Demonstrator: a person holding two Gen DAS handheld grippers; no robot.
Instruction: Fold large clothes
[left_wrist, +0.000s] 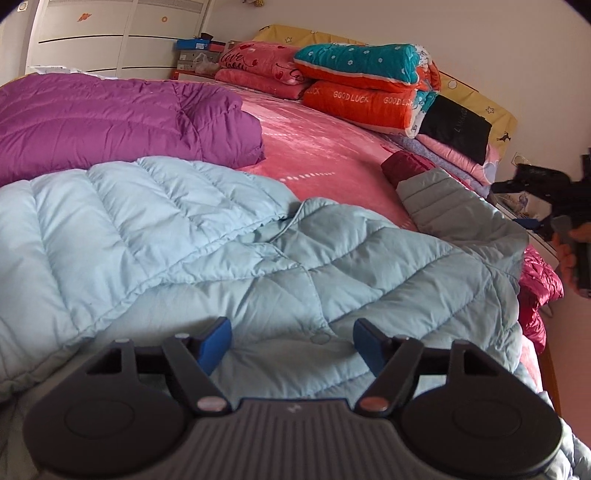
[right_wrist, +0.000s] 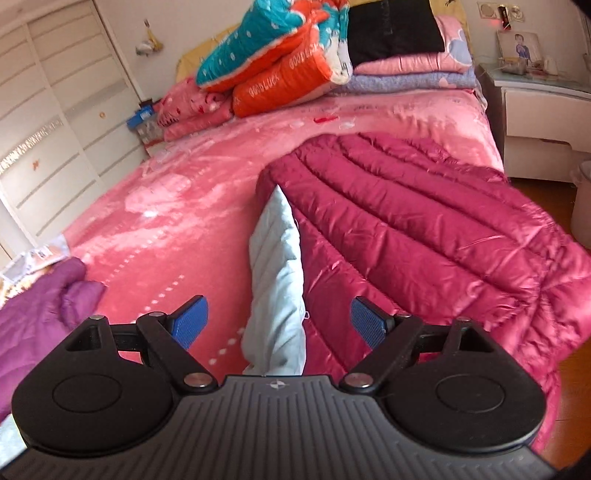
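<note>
A light blue puffer jacket (left_wrist: 229, 251) lies spread over the pink bed (left_wrist: 325, 155), one sleeve (left_wrist: 443, 206) reaching right. My left gripper (left_wrist: 292, 341) hovers open just above the jacket's near part, nothing between its blue pads (left_wrist: 216, 343). In the right wrist view the same jacket's sleeve (right_wrist: 275, 266) runs lengthwise through the gap of my right gripper (right_wrist: 279, 325). That gripper is open and its pads (right_wrist: 190, 325) stand clear of the cloth. A crimson puffer jacket (right_wrist: 424, 229) lies under and right of the sleeve.
A purple puffer jacket (left_wrist: 110, 122) lies at the bed's far left. Folded quilts (left_wrist: 369, 85) and pink pillows (left_wrist: 258, 62) are stacked at the headboard. A white wardrobe (right_wrist: 55, 110) stands left, a nightstand (right_wrist: 543, 103) right. A hand (left_wrist: 565, 254) shows at the right bed edge.
</note>
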